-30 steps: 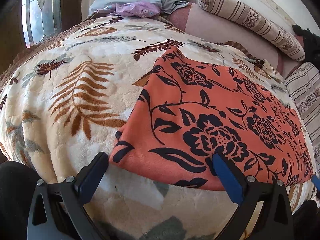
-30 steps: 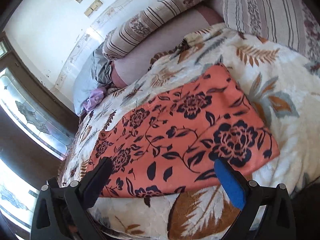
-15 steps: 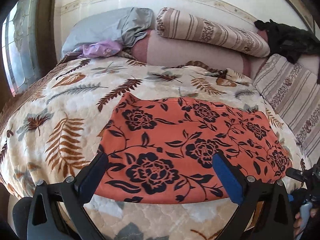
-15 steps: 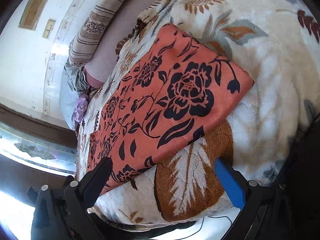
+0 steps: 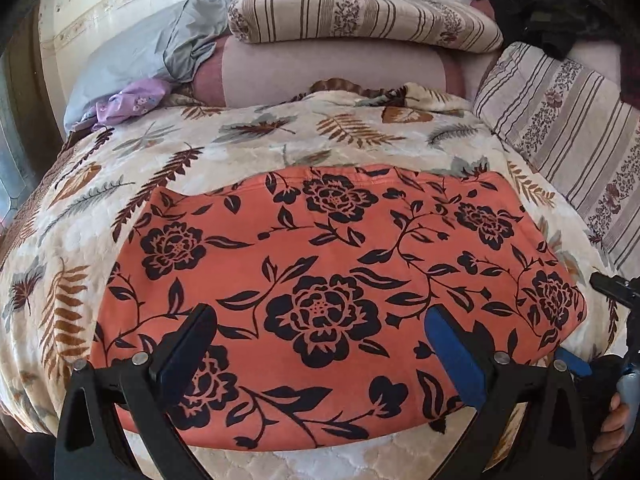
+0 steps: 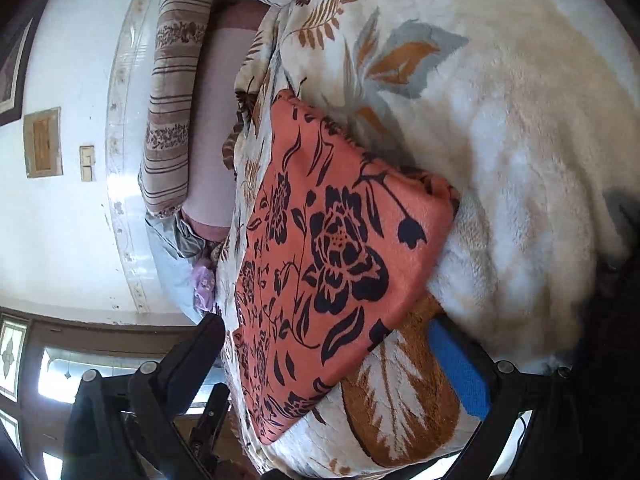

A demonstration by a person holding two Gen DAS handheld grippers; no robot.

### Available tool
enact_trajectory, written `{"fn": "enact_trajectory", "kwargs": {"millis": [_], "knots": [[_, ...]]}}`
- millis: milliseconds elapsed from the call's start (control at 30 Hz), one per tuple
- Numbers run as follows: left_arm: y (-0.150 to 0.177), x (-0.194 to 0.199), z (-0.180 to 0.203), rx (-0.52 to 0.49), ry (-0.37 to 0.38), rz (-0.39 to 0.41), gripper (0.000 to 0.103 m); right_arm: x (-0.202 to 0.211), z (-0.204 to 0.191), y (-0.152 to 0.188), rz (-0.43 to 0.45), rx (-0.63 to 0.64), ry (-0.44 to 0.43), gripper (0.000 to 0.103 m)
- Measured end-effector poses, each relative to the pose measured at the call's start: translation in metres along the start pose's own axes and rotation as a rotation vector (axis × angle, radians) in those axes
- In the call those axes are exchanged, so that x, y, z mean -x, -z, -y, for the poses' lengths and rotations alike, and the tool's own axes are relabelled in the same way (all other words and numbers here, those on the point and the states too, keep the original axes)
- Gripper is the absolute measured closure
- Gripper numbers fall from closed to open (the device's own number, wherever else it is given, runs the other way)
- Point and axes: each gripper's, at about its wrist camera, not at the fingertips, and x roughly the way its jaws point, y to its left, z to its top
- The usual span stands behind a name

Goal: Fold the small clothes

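Observation:
An orange cloth with black flowers (image 5: pixel 328 264) lies flat on the leaf-patterned blanket (image 5: pixel 120 184) of a bed. My left gripper (image 5: pixel 320 340) is open and empty, hovering over the cloth's near edge. In the right wrist view the same cloth (image 6: pixel 332 264) runs away to the left, and my right gripper (image 6: pixel 324 344) is open and empty at its near corner, the view rolled sideways. The right gripper also shows at the right edge of the left wrist view (image 5: pixel 616 320).
Striped pillows (image 5: pixel 360 16) and a striped cushion (image 5: pixel 568 120) lie at the head of the bed with a grey cloth (image 5: pixel 152 52), a purple garment (image 5: pixel 132 100) and dark clothes (image 5: pixel 540 8). A window (image 6: pixel 24 368) is to the left.
My left gripper has swung right and in over the cloth's near edge. My right gripper has rolled sideways and dropped to the cloth's right corner. Both stay open.

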Motion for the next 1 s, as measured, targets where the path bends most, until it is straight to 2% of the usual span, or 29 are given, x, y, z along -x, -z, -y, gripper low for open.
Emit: {"fn": "enact_trajectory", "kwargs": {"millis": [100,133,167,233,267,300,333,400,433,467,500,533,567,600,633,667,700,733,767,833,867,900,1000], "knots": [[-0.003,-0.005,0.002,0.006,-0.001,-0.016,0.000,0.002,-0.003,-0.013,0.041,-0.012,0.005,0.000],[-0.004,-0.003,0.001,0.007,-0.005,0.001,0.000,0.002,-0.006,-0.019,0.056,-0.005,0.009,0.001],[-0.006,0.002,-0.001,0.012,-0.012,0.029,0.000,0.001,-0.009,-0.024,0.071,0.010,0.020,0.005],[-0.008,0.009,-0.005,0.027,-0.031,0.087,0.000,-0.003,-0.014,-0.034,0.080,0.029,0.067,0.034],[-0.009,0.010,-0.007,0.033,-0.039,0.102,0.000,-0.007,-0.015,-0.037,0.073,0.037,0.101,0.061],[-0.008,0.005,-0.009,0.037,-0.058,0.090,0.000,-0.009,-0.013,-0.039,0.064,0.038,0.122,0.069],[-0.005,-0.007,-0.010,0.031,-0.081,0.050,0.000,-0.013,-0.011,-0.040,0.049,0.032,0.131,0.069],[0.007,-0.048,-0.009,-0.034,-0.118,-0.126,0.000,-0.019,-0.010,-0.039,0.031,0.033,0.137,0.067],[0.011,-0.056,-0.012,-0.038,-0.104,-0.155,0.000,-0.020,-0.012,-0.038,0.037,0.037,0.146,0.066],[0.009,-0.046,-0.016,-0.001,-0.091,-0.102,0.000,-0.020,-0.015,-0.037,0.040,0.043,0.146,0.054],[0.004,-0.036,-0.018,0.025,-0.097,-0.073,0.000,-0.020,-0.018,-0.037,0.039,0.051,0.129,0.035],[-0.001,-0.025,-0.019,0.032,-0.082,-0.034,0.000,-0.020,-0.024,-0.037,0.042,0.068,0.111,0.027],[-0.004,-0.014,-0.018,0.020,-0.061,0.028,0.000,-0.019,-0.029,-0.037,0.056,0.089,0.134,0.022],[-0.005,-0.006,-0.017,-0.001,-0.068,0.083,0.000,-0.021,-0.034,-0.037,0.067,0.113,0.166,0.021],[-0.003,-0.005,-0.017,-0.018,-0.097,0.103,0.000,-0.025,-0.039,-0.038,0.066,0.151,0.185,0.022],[0.001,-0.018,-0.017,-0.030,-0.128,0.061,0.000,-0.031,-0.043,-0.039,0.058,0.180,0.209,0.032],[0.010,-0.047,-0.016,-0.056,-0.124,-0.079,0.000,-0.036,-0.047,-0.039,0.050,0.206,0.246,0.074],[0.018,-0.066,-0.019,-0.058,-0.084,-0.153,0.000,-0.042,-0.055,-0.039,0.040,0.242,0.297,0.087],[0.018,-0.058,-0.026,-0.035,-0.059,-0.066,0.000,-0.046,-0.064,-0.038,0.044,0.270,0.323,0.086],[0.008,-0.053,-0.032,-0.014,0.006,-0.124,0.001,-0.049,-0.102,-0.028,0.063,0.379,0.347,0.087],[0.004,-0.044,-0.042,0.033,0.072,-0.100,0.001,-0.049,-0.129,-0.018,0.080,0.467,0.348,0.087],[0.002,-0.035,-0.055,0.095,0.118,-0.062,0.001,-0.051,-0.159,-0.004,0.097,0.557,0.338,0.087],[-0.001,-0.006,-0.112,0.337,0.173,0.038,0.001,-0.074,-0.236,0.054,0.070,0.786,0.264,0.087]]}}
